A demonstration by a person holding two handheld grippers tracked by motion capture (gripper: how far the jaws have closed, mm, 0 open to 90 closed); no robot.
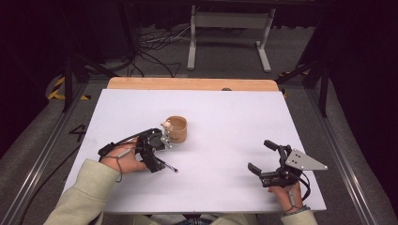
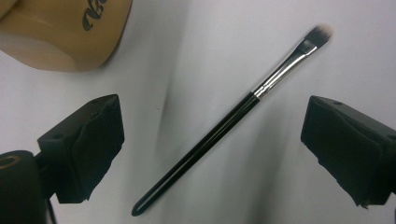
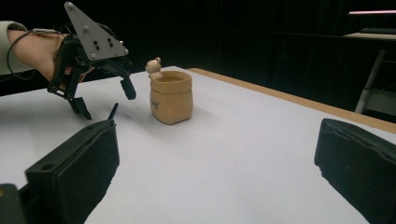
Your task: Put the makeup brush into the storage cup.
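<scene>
The left gripper (image 1: 157, 152) is held low over the white table (image 1: 225, 117), its jaws spread wide apart and clamped on nothing; between them, in the left gripper view, a makeup brush (image 2: 224, 128) is seen lying flat on the sheet, black handle toward the camera, silver ferrule and pale bristles pointing away, touched by neither jaw; just beside the gripper a tan sack-shaped pot (image 1: 176, 129) is stood upright, a small pale figure (image 3: 153, 67) perched at its rim; the right gripper (image 1: 265, 159) is held well apart at the table's right side, its jaws likewise wide apart and empty; the white surface is edged at the far side by a strip of bare wood (image 1: 192, 84); beyond it a grey floor is strewn with black cables (image 1: 150, 44), a pale metal stand (image 1: 230, 35) is set there, and the room behind is hung in black.
</scene>
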